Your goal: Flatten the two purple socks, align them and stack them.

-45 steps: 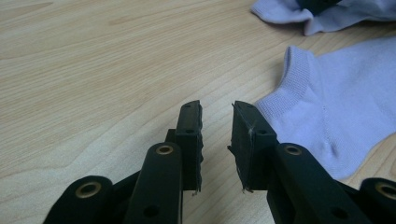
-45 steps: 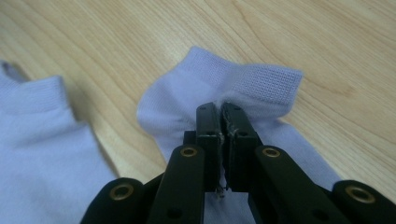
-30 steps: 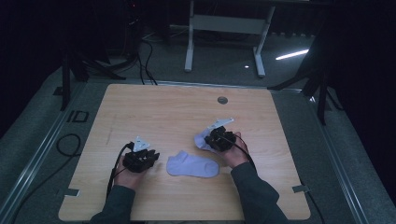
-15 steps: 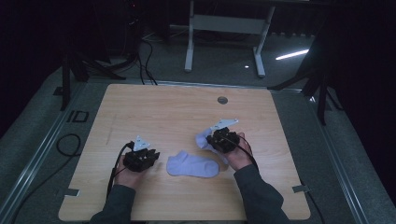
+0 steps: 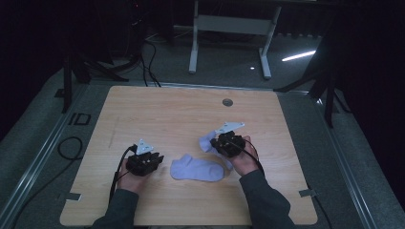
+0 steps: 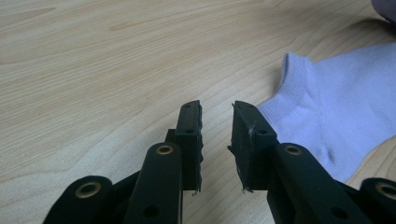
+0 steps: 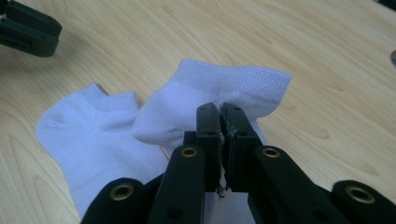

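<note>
Hiding part of the second sock (image 5: 206, 142) in the high view, the right claw (image 5: 220, 143) covers its middle, so just one pale end comes out past the claw body there. In the right gripper view this second sock (image 7: 205, 100) is seen better: it is white with a faint lilac tint, has a ribbed cuff, and is lifted and bunched, with its fabric pinched between the closed jaws of the right claw (image 7: 220, 116). The first sock (image 5: 197, 169) lies flat on the wooden counter (image 5: 191, 114), between the two hands. In the left gripper view its far part is cut off by the picture edge; its cuff (image 6: 292, 88) is just beside the left claw (image 6: 217, 114), whose jaws stand a little apart with nothing between them. No brand or writing can be read on the socks.
</note>
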`<state>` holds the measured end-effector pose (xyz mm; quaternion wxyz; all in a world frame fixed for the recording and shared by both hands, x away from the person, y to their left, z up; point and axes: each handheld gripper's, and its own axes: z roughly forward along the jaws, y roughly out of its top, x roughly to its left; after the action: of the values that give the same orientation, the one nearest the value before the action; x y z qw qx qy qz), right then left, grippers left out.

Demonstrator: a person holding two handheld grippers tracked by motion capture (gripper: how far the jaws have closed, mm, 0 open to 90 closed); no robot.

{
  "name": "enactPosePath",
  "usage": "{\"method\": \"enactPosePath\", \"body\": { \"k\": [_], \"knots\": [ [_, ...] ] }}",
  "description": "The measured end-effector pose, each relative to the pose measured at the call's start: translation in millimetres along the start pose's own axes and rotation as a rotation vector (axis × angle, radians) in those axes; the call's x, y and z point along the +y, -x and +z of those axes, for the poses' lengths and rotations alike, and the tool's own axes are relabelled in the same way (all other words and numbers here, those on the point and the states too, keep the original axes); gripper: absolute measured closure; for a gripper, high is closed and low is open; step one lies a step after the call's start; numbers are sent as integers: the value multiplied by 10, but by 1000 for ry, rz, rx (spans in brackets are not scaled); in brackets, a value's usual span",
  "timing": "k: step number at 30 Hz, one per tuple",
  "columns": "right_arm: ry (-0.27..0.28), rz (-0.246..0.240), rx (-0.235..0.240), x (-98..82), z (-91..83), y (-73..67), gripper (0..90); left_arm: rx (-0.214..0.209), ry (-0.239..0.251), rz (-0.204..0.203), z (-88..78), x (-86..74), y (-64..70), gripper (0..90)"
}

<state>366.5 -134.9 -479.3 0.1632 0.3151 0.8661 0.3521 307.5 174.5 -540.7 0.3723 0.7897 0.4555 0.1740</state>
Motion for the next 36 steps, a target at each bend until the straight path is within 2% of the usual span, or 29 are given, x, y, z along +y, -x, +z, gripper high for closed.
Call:
{"method": "enactPosePath", "body": {
  "k": [7, 14, 23, 27, 31, 36],
  "knots": [
    [16, 3, -12, 11, -86, 18, 861, -6, 1, -1, -3, 10, 6, 720],
    [55, -1, -18, 35, -201, -3, 861, -9, 7, -2, -5, 14, 26, 720],
    [86, -29, -8, 63, -357, -135, 858, -16, 10, 4, -20, 6, 80, 719],
    [78, -44, 4, 32, -335, -223, 858, -28, 1, 16, -16, -17, 151, 718],
    [50, -50, 28, -10, -221, -321, 855, -37, -16, 32, -3, -44, 231, 714],
    [23, -53, 56, -19, -85, -437, 855, -33, -15, 33, -13, -47, 237, 711]
  ]
}}
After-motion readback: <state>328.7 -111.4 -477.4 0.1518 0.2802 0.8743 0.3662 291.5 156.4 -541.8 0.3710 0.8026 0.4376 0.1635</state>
